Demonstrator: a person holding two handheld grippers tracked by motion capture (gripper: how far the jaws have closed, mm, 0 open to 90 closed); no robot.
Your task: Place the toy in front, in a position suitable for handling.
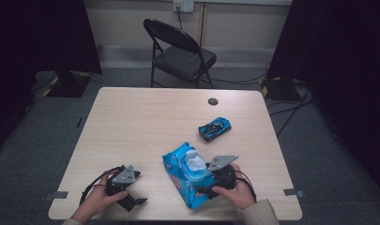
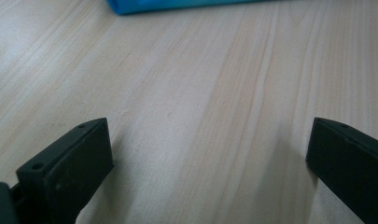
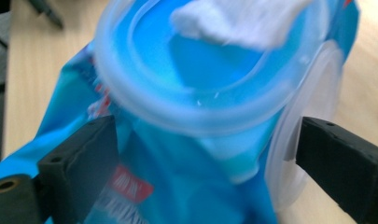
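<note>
A blue wet-wipe pack point(image 1: 184, 180) lies near the front middle of the table, its flip lid open and a white wipe point(image 1: 194, 161) sticking out. My right gripper point(image 1: 204, 179) sits over the pack's right side, open. In the right gripper view, the right gripper point(image 3: 207, 135) has its jaws spread to either side of the pack point(image 3: 177, 186), just below the round opening; the wipe point(image 3: 242, 18) shows above and the clear lid point(image 3: 312, 93) hangs to the right. My left gripper point(image 1: 140, 187) rests open at the front left. The left gripper point(image 2: 210, 135) has bare wood between its jaws.
A blue toy car point(image 1: 215, 128) stands on the table point(image 1: 145, 122) behind the pack. A dark round cable hole point(image 1: 213, 101) marks the far edge. A black folding chair point(image 1: 180, 54) stands beyond the table. The pack's blue edge point(image 2: 177, 4) shows far ahead of the left jaws.
</note>
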